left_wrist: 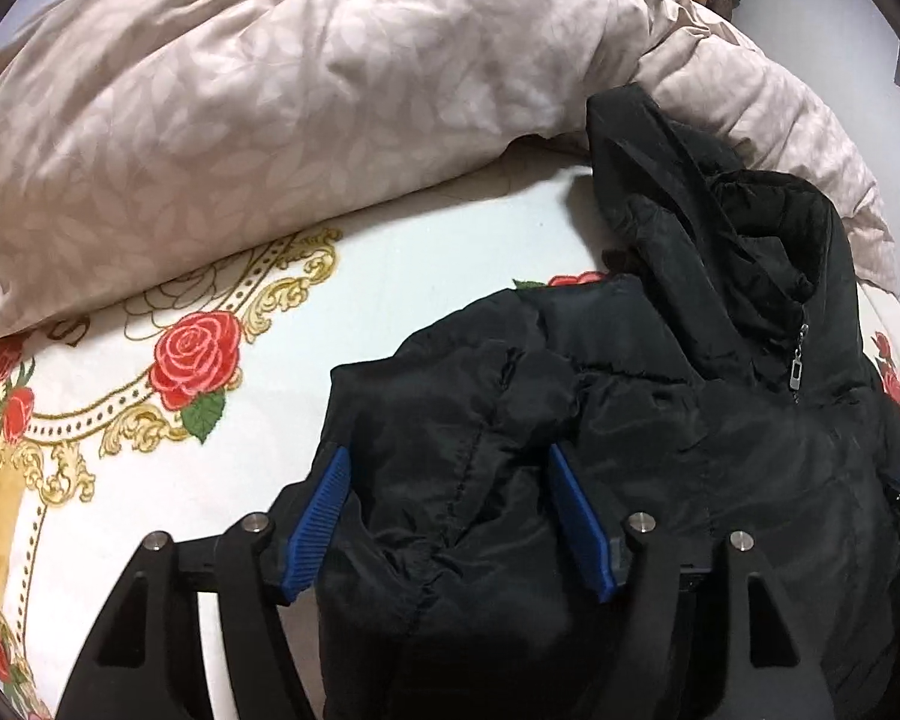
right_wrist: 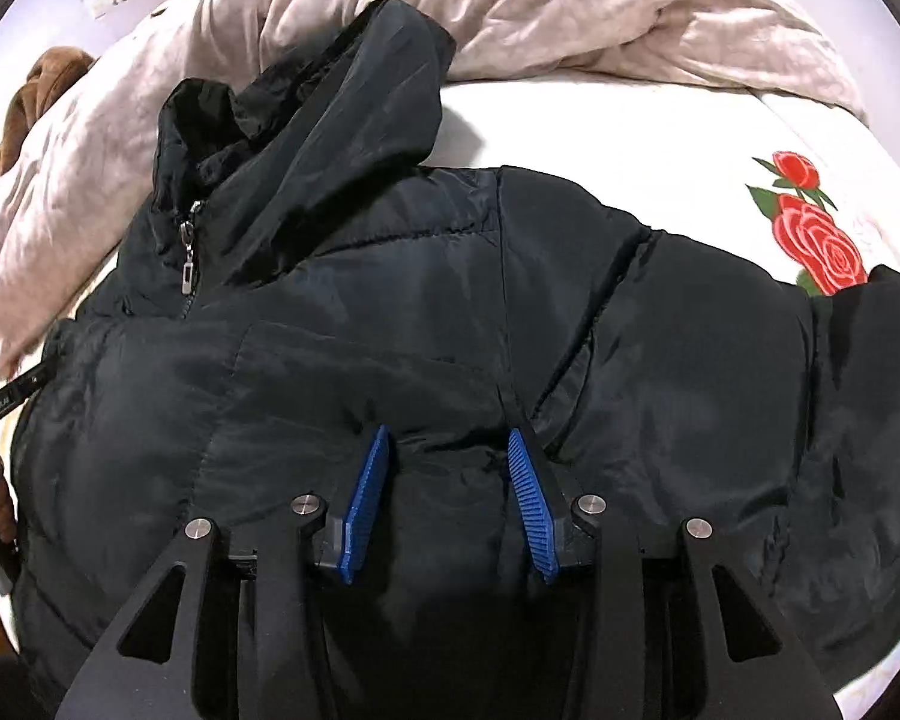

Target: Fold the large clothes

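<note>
A black padded hooded jacket [left_wrist: 660, 408] lies on the white rose-printed bed sheet [left_wrist: 390, 276], hood toward the duvet, zipper pull [left_wrist: 795, 369] showing. My left gripper [left_wrist: 447, 468] is open, its blue pads on either side of a bunched sleeve or edge of the jacket at its left side. In the right wrist view the jacket [right_wrist: 420, 312] fills the frame, zipper pull [right_wrist: 187, 273] at left. My right gripper [right_wrist: 447, 444] is open, its pads on either side of a raised fold of jacket fabric.
A crumpled beige duvet [left_wrist: 306, 96] is heaped along the far side of the bed, also in the right wrist view [right_wrist: 600, 18]. A brown garment [right_wrist: 42, 84] lies at far left. The sheet [right_wrist: 660, 138] shows red roses to the right.
</note>
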A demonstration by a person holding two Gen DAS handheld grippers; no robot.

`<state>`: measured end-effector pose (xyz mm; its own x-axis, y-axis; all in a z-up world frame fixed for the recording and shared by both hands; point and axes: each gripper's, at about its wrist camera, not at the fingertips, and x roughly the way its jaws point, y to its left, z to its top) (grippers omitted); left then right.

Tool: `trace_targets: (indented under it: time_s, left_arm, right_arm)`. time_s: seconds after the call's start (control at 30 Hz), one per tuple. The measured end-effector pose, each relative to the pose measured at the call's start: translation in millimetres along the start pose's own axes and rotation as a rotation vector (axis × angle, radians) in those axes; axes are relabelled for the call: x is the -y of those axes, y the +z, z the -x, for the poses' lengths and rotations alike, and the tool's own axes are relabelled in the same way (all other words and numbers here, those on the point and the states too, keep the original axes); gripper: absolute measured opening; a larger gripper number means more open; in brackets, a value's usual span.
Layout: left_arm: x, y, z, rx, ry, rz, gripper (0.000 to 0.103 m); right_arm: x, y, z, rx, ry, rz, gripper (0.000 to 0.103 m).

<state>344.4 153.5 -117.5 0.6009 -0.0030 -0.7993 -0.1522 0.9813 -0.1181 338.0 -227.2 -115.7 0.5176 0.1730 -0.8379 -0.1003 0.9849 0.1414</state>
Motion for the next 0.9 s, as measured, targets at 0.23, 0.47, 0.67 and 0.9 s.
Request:
trace_targets:
  time_s: [0.23,0.47,0.67,0.9]
  left_arm:
    - [-2,-14,63,0.068,-0.056,-0.001,0.063]
    - [1,-43,51,-0.038,-0.020,-0.012,0.063]
    - [25,-45,93,-0.004,-0.036,-0.054,0.062]
    - [66,-78,164,0.026,-0.090,-0.105,0.062]
  right_arm:
    - [-4,-18,59,0.089,0.010,-0.005,0.042]
    - [-5,-55,41,-0.010,-0.003,-0.007,0.042]
    - [-5,-60,85,0.036,-0.016,-0.023,0.042]
    - [3,-108,162,0.099,-0.029,-0.073,0.043]
